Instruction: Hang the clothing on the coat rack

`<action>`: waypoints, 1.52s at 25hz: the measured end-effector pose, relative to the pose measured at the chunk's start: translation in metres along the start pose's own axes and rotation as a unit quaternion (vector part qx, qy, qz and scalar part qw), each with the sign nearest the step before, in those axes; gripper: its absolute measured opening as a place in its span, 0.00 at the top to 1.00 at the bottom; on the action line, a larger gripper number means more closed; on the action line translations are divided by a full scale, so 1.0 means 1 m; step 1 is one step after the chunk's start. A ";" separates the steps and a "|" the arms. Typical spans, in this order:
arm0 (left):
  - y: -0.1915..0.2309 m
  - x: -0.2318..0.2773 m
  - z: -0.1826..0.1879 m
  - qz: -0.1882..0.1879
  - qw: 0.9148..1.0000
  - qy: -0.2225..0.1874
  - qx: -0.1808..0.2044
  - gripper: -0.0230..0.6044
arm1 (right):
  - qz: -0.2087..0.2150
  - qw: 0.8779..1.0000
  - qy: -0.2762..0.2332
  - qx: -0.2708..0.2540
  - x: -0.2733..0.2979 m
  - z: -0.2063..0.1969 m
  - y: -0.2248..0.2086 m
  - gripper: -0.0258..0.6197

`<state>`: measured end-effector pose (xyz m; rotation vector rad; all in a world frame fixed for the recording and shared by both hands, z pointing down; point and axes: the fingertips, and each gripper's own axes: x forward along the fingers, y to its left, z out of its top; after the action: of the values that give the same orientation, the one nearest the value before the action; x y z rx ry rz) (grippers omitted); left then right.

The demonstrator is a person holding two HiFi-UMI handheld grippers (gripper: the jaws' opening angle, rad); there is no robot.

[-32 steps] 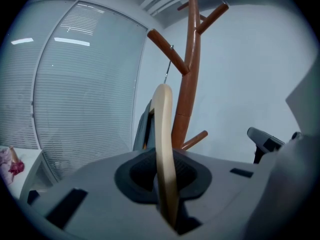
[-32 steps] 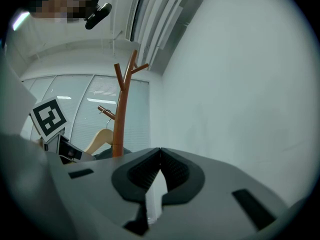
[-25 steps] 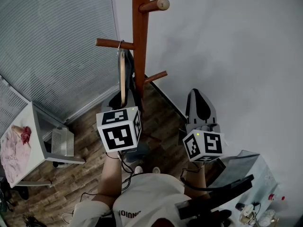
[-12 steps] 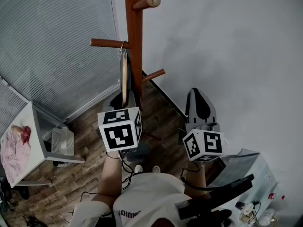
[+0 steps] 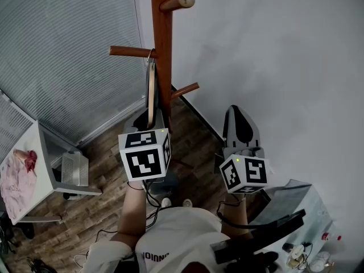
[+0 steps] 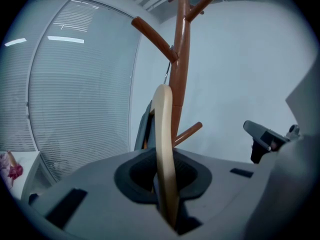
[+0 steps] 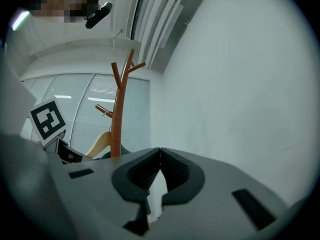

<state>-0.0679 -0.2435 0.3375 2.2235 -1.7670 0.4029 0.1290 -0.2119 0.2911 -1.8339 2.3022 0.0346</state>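
The coat rack stands at the wall, a reddish wooden pole with pegs angling off it. The left gripper is raised just in front of the pole, its jaws clamped on the lower end of a pale wooden hanger that runs edge-on up from between them. The hanger's metal hook sits over the rack's left peg, close to where that peg meets the pole. The clothing – a dark garment – hangs from the hanger's far side, right against the pole and above a lower peg.

The right gripper is held to the right of the rack, well apart from it and from the hanger. Its jaws are together at the tips with nothing between them; its own view looks past them at the rack's pole and the bare wall.

Left of the rack, window blinds fill the side wall, and farther left of its base – on the wood floor – a white table carries a pink cloth.
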 end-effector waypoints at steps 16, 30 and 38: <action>-0.007 -0.004 0.003 0.001 0.999 -0.011 0.034 0.87 | 0.004 1.000 0.006 0.005 -0.002 -0.005 0.003 0.93; -0.016 -0.021 0.016 0.005 0.994 -0.056 0.093 0.82 | 0.021 1.000 0.016 0.005 0.002 -0.011 0.017 0.93; -0.020 -0.038 0.028 -0.002 0.991 -0.093 0.101 0.82 | 0.030 0.999 0.018 0.000 0.003 -0.011 0.022 0.93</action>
<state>-0.0551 -0.2157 0.2964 2.4749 -1.8901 0.4008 0.1058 -0.2110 0.2989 -1.7807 2.3807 0.0116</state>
